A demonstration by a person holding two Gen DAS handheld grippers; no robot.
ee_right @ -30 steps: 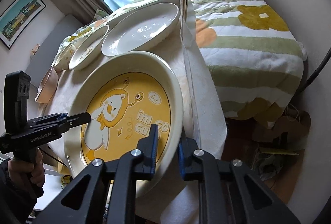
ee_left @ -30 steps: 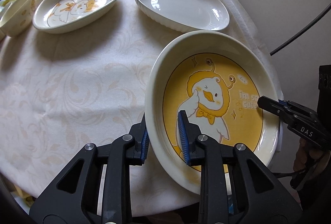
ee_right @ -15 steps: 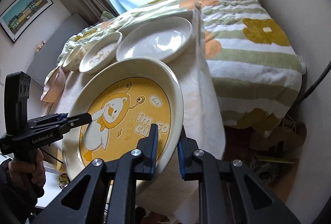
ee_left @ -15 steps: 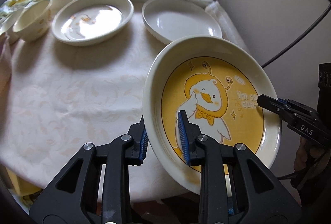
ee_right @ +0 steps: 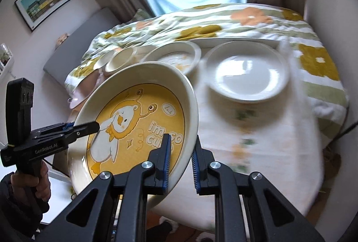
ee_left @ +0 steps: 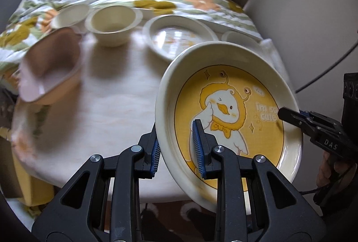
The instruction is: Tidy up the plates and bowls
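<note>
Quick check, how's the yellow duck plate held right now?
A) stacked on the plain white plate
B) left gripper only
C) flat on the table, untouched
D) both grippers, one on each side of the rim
D: the left gripper pinches one side of the duck plate's rim and the right gripper pinches the opposite side, with the plate tilted and lifted off the table.

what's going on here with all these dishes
A person is holding a two-finger gripper in each hand, and both are clamped on the rim of the yellow duck plate, which is up off the round table. The left gripper pinches one edge and the right gripper the opposite edge. On the table sit a plain white plate, a patterned plate, small bowls and a pink bowl.
</note>
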